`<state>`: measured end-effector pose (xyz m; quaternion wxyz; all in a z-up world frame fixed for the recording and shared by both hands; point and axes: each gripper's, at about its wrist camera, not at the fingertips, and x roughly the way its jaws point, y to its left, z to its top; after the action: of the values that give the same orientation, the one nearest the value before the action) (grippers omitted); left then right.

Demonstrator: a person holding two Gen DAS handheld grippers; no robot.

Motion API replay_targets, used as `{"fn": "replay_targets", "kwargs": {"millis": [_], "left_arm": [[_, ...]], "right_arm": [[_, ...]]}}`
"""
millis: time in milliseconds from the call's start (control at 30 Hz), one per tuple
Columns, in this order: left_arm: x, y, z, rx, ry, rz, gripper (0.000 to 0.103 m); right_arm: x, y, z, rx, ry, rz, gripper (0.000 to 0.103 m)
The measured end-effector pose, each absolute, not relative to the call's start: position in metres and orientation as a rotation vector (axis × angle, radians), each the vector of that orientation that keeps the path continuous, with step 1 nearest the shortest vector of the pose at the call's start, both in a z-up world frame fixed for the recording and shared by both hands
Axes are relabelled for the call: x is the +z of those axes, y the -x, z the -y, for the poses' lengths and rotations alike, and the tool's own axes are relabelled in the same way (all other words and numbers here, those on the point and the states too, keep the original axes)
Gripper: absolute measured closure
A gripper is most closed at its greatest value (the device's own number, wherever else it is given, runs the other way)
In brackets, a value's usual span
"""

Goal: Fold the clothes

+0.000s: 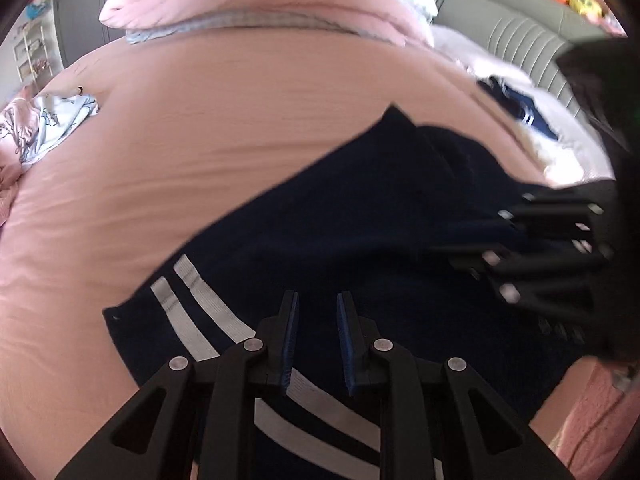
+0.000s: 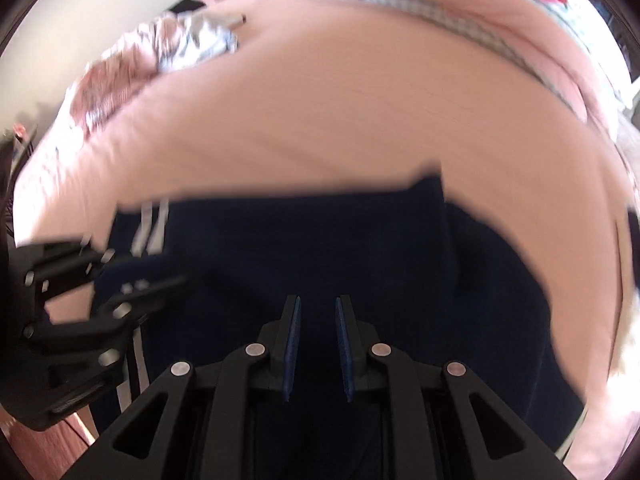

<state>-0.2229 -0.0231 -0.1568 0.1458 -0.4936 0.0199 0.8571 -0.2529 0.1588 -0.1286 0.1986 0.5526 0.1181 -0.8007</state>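
Blurry navy garment (image 1: pixel 340 240), two white stripes (image 1: pixel 192 312).

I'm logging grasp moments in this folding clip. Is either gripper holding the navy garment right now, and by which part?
Nothing is held. The left gripper and the right gripper are both above the navy garment, jaws apart with nothing between them.

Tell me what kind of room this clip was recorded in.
Most likely a bedroom. A navy garment with white stripes lies on a bed covered by a pink sheet, a bunched pink quilt sits at its far end, and a grey padded headboard stands beyond.
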Motion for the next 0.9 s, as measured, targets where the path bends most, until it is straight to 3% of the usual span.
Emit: {"fn": "replay_targets", "kwargs": {"millis": [200,267,300,467,733,900], "left_arm": [[-0.147,0.201,0.022,2.45,1.463,-0.068,0.081],[-0.144,0.191,0.022,2.442,1.472,-0.081,0.058],[-0.143,0.187,0.022,2.438,1.476,-0.087,0.054],[-0.137,0.163,0.022,2.417,1.498,-0.119,0.053],[-0.123,0.14,0.031,2.459,1.436,-0.106,0.054],[-0.122,0.138,0.025,2.432,1.504,-0.196,0.053]], "right_arm": [[-0.112,0.208,-0.191,-2.33,-1.541,-0.201,0.086],[-0.105,0.196,-0.195,-2.332,-1.516,-0.175,0.08],[-0.11,0.189,-0.189,-2.319,-1.528,-0.214,0.077],[-0.122,0.158,-0.167,-2.306,-1.523,-0.451,0.075],[-0.094,0.143,-0.194,-2.334,-1.49,-0.206,0.075],[-0.105,0.133,-0.194,-2.355,-1.529,-0.223,0.075]]}}
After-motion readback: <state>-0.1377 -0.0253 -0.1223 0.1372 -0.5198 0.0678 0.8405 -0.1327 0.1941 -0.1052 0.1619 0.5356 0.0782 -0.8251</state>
